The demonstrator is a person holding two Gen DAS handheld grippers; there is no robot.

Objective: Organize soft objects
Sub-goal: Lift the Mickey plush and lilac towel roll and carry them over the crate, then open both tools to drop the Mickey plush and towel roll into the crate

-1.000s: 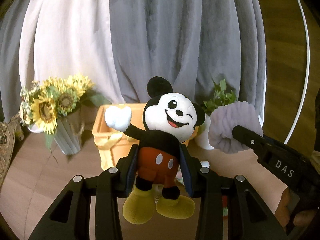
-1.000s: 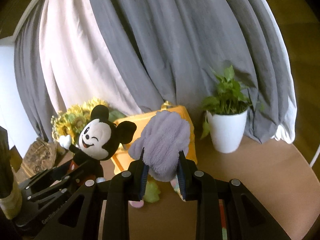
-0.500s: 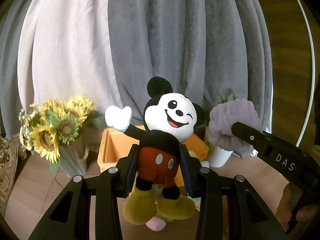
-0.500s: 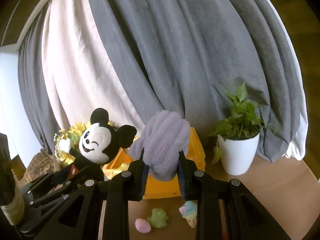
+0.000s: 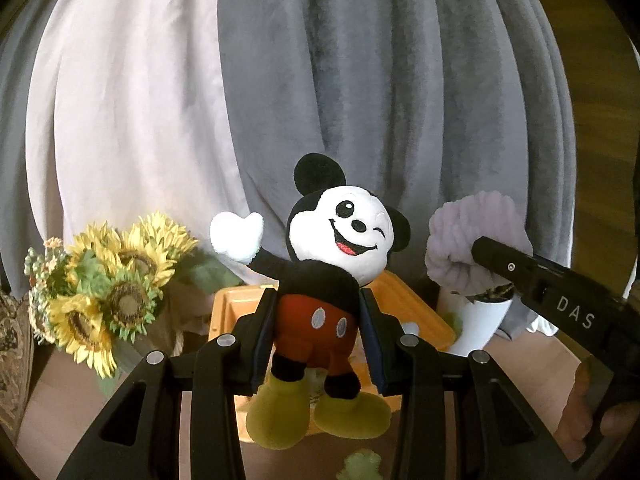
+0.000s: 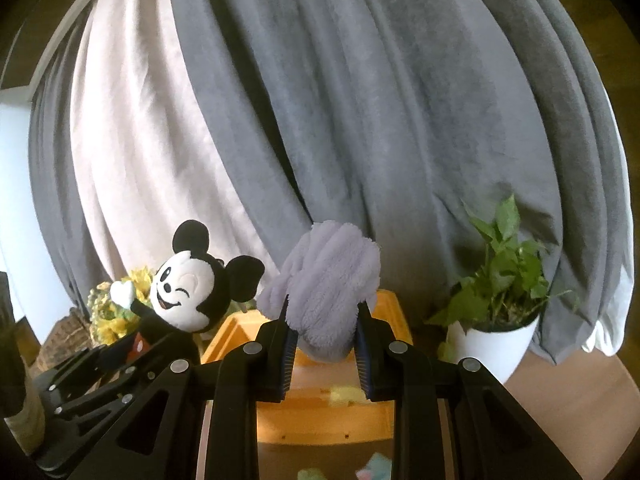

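Observation:
My left gripper point(image 5: 318, 316) is shut on a Mickey Mouse plush point(image 5: 340, 240) at its red shorts and holds it upright in the air above the orange bin point(image 5: 416, 312). My right gripper point(image 6: 323, 320) is shut on a fluffy lilac plush point(image 6: 328, 276) and holds it above the same orange bin point(image 6: 320, 412). The lilac plush point(image 5: 472, 244) and the right gripper's finger point(image 5: 520, 276) show at the right of the left wrist view. The Mickey plush point(image 6: 188, 284) and the left gripper show at the lower left of the right wrist view.
A sunflower bouquet point(image 5: 108, 284) stands left of the bin. A white pot with a green plant point(image 6: 496, 320) stands right of it. Small pastel soft toys point(image 6: 372, 466) lie on the wooden table before the bin, one green point(image 5: 360, 464). Grey and white curtains hang behind.
Both grippers have risen with their plush toys and moved toward the orange bin, which now lies lower and closer in both views. Both grips are unchanged.

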